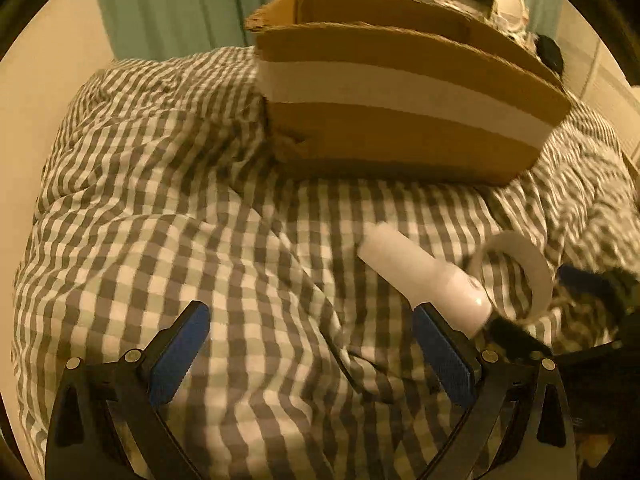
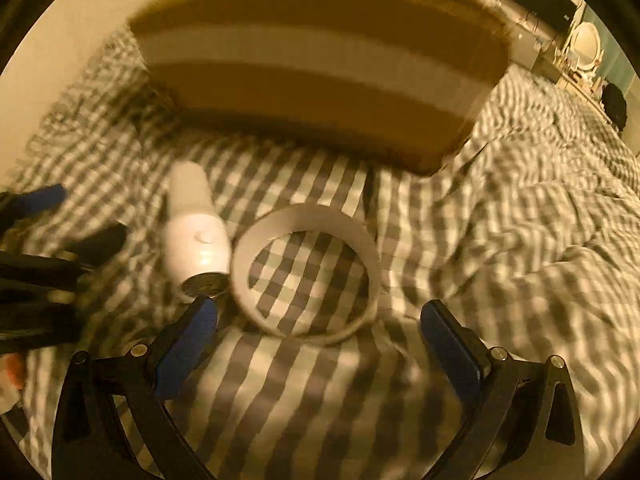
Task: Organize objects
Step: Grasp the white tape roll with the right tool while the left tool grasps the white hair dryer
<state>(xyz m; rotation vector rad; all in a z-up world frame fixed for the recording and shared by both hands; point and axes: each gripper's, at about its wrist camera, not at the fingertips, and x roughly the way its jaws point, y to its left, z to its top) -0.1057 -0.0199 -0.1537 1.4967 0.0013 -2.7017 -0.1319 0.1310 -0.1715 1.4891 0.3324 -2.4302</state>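
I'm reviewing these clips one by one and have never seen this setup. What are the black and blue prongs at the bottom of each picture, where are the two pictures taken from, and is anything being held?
There is no robot here. A person holds a two-finger gripper in each hand, and each gripper carries a wide-angle camera looking forward along its fingers. The prongs with blue pads are those fingers. One picture is from the left gripper, the other from the right gripper. Both stand open and hold nothing. Below them is a checked bedcover. On it lie a white bottle and a white ring that looks like a tape roll, close beside each other. Behind them sits an open cardboard box with a white band across its front. The right gripper is lined up roughly with the ring; the bottle lies just beyond the left gripper's right finger.
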